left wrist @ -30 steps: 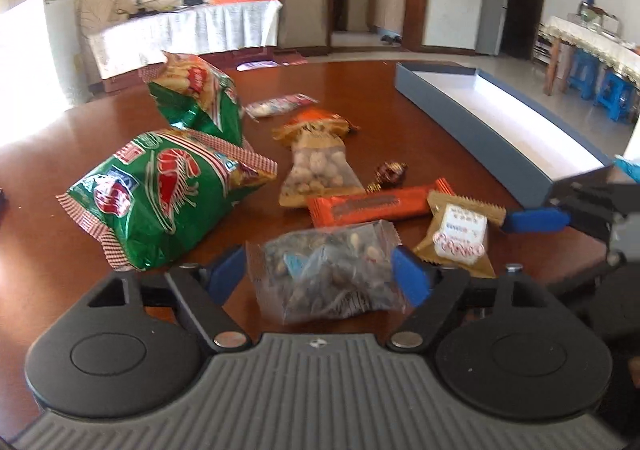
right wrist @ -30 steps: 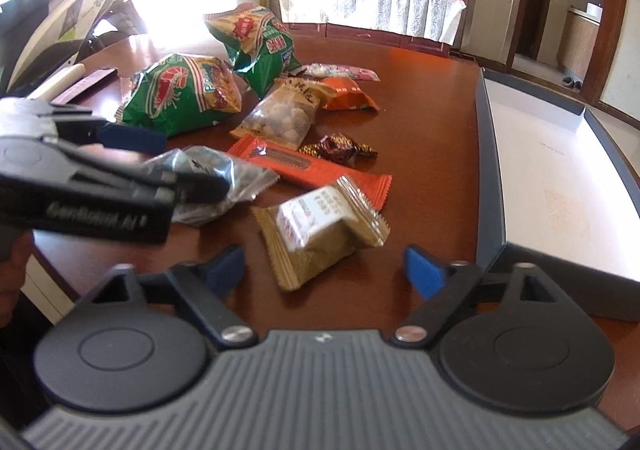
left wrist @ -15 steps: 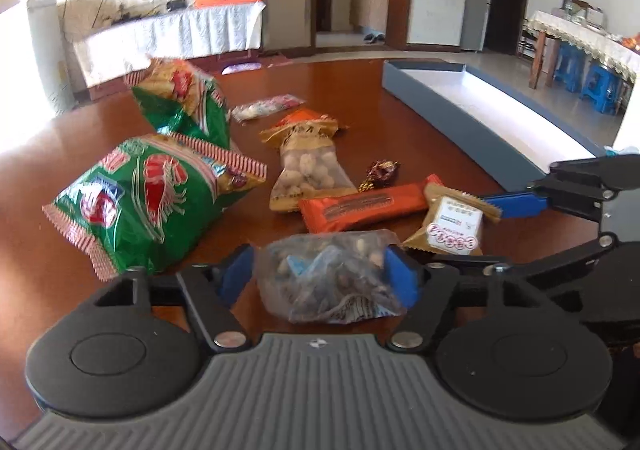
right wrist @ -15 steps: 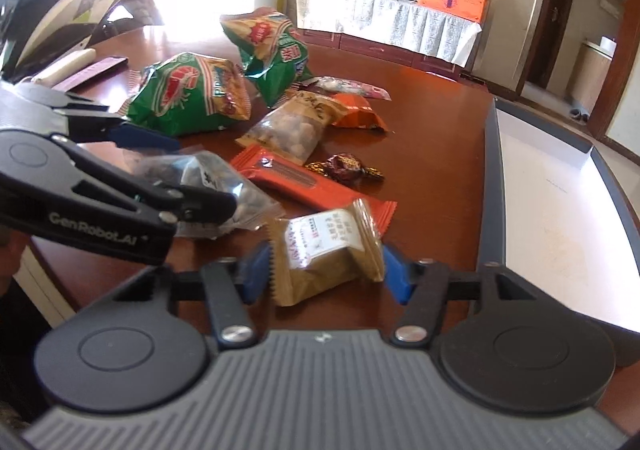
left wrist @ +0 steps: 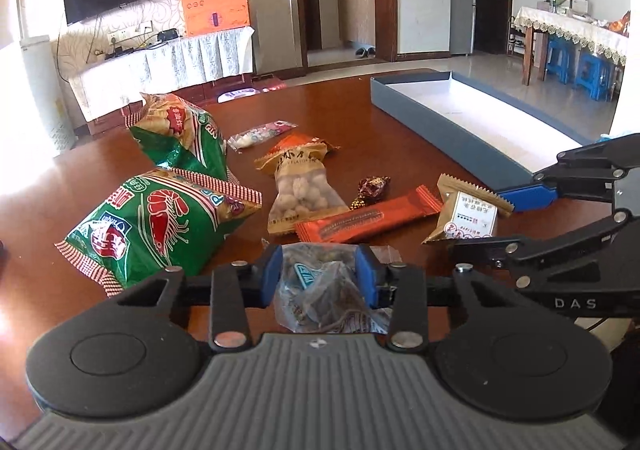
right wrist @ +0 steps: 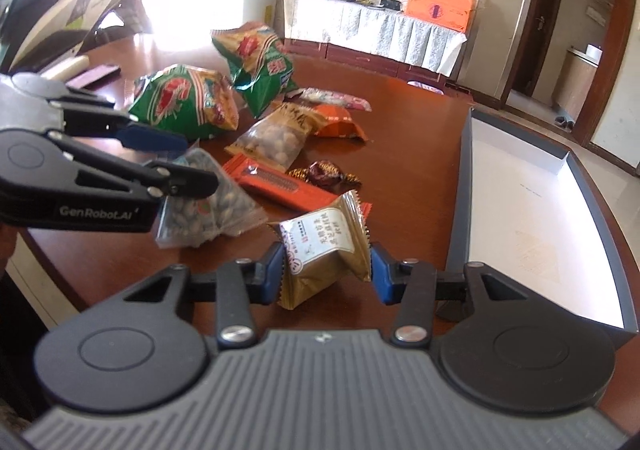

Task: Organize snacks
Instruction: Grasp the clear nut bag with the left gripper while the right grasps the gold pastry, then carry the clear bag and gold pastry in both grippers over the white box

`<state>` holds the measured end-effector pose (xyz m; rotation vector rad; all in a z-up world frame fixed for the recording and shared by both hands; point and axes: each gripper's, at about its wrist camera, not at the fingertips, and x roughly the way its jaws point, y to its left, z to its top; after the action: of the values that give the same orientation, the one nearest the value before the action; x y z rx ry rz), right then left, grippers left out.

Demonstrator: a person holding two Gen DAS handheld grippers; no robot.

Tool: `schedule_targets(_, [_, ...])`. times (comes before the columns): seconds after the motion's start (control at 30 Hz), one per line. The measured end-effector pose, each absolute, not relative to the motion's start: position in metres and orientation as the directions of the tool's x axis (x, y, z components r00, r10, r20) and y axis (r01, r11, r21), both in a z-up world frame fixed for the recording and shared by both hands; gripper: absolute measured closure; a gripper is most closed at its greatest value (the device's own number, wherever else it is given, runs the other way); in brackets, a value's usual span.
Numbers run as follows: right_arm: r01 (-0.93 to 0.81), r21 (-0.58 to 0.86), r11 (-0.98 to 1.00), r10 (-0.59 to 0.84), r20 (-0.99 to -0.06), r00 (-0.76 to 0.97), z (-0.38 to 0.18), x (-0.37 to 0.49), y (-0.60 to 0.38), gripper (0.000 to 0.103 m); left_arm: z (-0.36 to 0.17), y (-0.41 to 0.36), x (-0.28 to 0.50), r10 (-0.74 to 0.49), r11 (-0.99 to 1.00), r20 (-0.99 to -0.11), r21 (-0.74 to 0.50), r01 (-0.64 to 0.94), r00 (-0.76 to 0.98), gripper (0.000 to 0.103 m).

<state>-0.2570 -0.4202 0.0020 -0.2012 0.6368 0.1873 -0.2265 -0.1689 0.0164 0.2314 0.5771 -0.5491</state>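
Both jaws closing: left gripper (left wrist: 318, 274) pinching nut bag (left wrist: 320, 290), right gripper (right wrist: 327, 274) squeezing gold pack (right wrist: 320, 250); slick wrappers prob. slipping out when lifting.

My left gripper (left wrist: 320, 274) has two black linkage arms, each ending in a blue pad (left wrist: 270, 278), pivoted on bright round silver screws. Behind the screws sits a grey ribbed housing flanked by two black discs with a raised inner circle. A small cross-marked emblem is set at the housing's front edge, midway between the screws.

My right gripper (right wrist: 326, 274) is built the same: blue pads, black arms, silver screws, grey ribbed body. Seen from the right wrist camera, the left unit's side carries white lettering "GenRobot.AI" (the other unit's side reads "DAS", partly cut off).
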Motion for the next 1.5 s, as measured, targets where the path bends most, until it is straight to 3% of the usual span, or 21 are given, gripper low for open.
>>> schedule_targets(0.07, [-0.230, -0.118, 0.966, 0.111, -0.614, 0.781, 0.001, -0.255, -0.422, 0.055, 0.015, -0.168, -0.226, -0.431, 0.830, -0.587, 0.039, 0.556, 0.685, 0.052])
schedule_targets(0.13, [-0.229, -0.113, 0.967, 0.108, -0.633, 0.767, -0.002, -0.253, -0.423, 0.055, 0.013, -0.166, -0.226, -0.405, 0.849, -0.593, 0.037, 0.527, 0.695, 0.037])
schedule_targets(0.17, [-0.232, -0.111, 0.966, 0.109, -0.641, 0.760, -0.004, -0.252, -0.423, 0.055, 0.012, -0.167, -0.225, -0.390, 0.851, -0.600, 0.054, 0.522, 0.698, 0.021])
schedule_targets(0.2, [-0.233, -0.110, 0.966, 0.110, -0.641, 0.760, -0.004, -0.253, -0.423, 0.055, 0.009, -0.169, -0.224, -0.380, 0.851, -0.614, 0.061, 0.522, 0.692, 0.011])
schedule_targets(0.23, [-0.233, -0.108, 0.966, 0.111, -0.640, 0.760, -0.004, -0.253, -0.423, 0.055, 0.006, -0.170, -0.223, -0.375, 0.850, -0.630, 0.058, 0.523, 0.680, 0.011])
schedule_targets(0.43, [-0.223, -0.067, 0.972, 0.128, -0.648, 0.751, -0.006, -0.252, -0.428, 0.054, 0.000, -0.169, -0.215, -0.413, 0.840, -0.641, 0.008, 0.543, 0.647, 0.011])
schedule_targets(0.47, [-0.222, -0.063, 0.973, 0.129, -0.647, 0.752, -0.006, -0.252, -0.428, 0.054, 0.000, -0.167, -0.213, -0.430, 0.835, -0.642, -0.015, 0.550, 0.635, 0.017])
schedule_targets(0.5, [-0.221, -0.059, 0.974, 0.131, -0.645, 0.753, -0.006, -0.252, -0.428, 0.052, 0.001, -0.165, -0.213, -0.457, 0.825, -0.639, -0.044, 0.564, 0.618, 0.033])
schedule_targets(0.53, [-0.220, -0.057, 0.974, 0.133, -0.645, 0.753, -0.007, -0.251, -0.428, 0.051, 0.003, -0.163, -0.214, -0.482, 0.813, -0.634, -0.066, 0.578, 0.605, 0.039])
schedule_targets(0.7, [-0.236, -0.071, 0.969, 0.137, -0.639, 0.757, -0.009, -0.246, -0.425, 0.049, 0.003, -0.166, -0.219, -0.488, 0.800, -0.632, -0.047, 0.599, 0.602, 0.045])
schedule_targets(0.8, [-0.230, -0.082, 0.970, 0.127, -0.634, 0.763, -0.006, -0.247, -0.424, 0.055, 0.006, -0.168, -0.224, -0.475, 0.801, -0.615, -0.005, 0.599, 0.630, 0.048])
schedule_targets(1.13, [-0.211, -0.040, 0.977, 0.154, -0.553, 0.819, 0.014, -0.261, -0.433, 0.056, 0.024, -0.165, -0.232, -0.461, 0.830, -0.513, 0.040, 0.556, 0.724, 0.050])
schedule_targets(1.5, [-0.130, -0.071, 0.989, 0.085, -0.446, 0.891, 0.040, -0.263, -0.447, 0.056, 0.036, -0.190, -0.217, -0.466, 0.834, -0.451, 0.062, 0.548, 0.761, 0.050])
